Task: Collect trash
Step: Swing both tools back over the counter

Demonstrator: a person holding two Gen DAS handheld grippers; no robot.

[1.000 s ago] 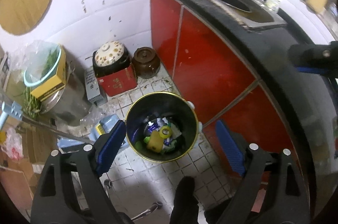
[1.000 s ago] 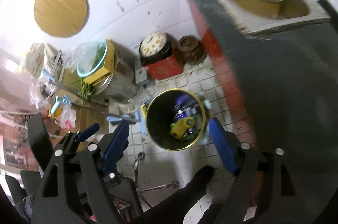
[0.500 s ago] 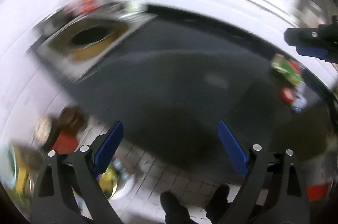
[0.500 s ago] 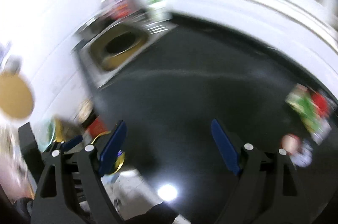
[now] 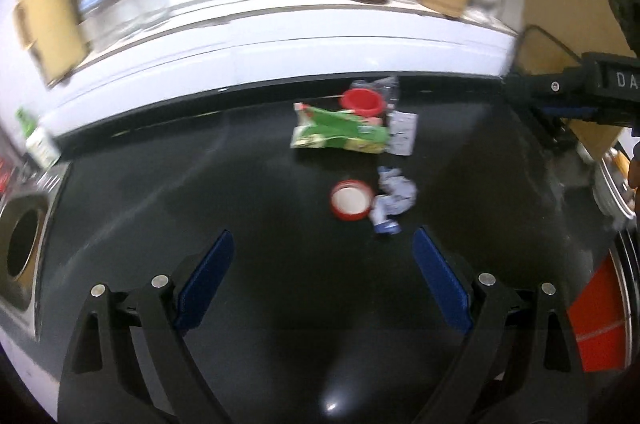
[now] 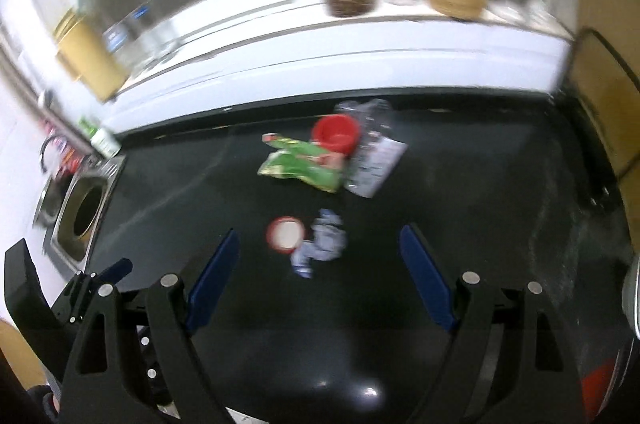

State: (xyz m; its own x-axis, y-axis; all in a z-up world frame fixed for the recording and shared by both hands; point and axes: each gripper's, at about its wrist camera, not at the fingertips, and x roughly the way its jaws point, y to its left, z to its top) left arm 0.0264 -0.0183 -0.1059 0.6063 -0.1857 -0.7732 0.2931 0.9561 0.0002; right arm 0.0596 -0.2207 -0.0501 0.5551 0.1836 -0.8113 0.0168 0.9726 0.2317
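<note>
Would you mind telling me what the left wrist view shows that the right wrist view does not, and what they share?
Only the left wrist view shows the right gripper from the side at its right edge, plus a red patch low on the right.

Only the right wrist view shows the left gripper at its lower left, and a faucet behind the sink.

Both show the black counter, green wrapper, red cup, red-rimmed lid, crumpled paper and each camera's own open fingers.
</note>
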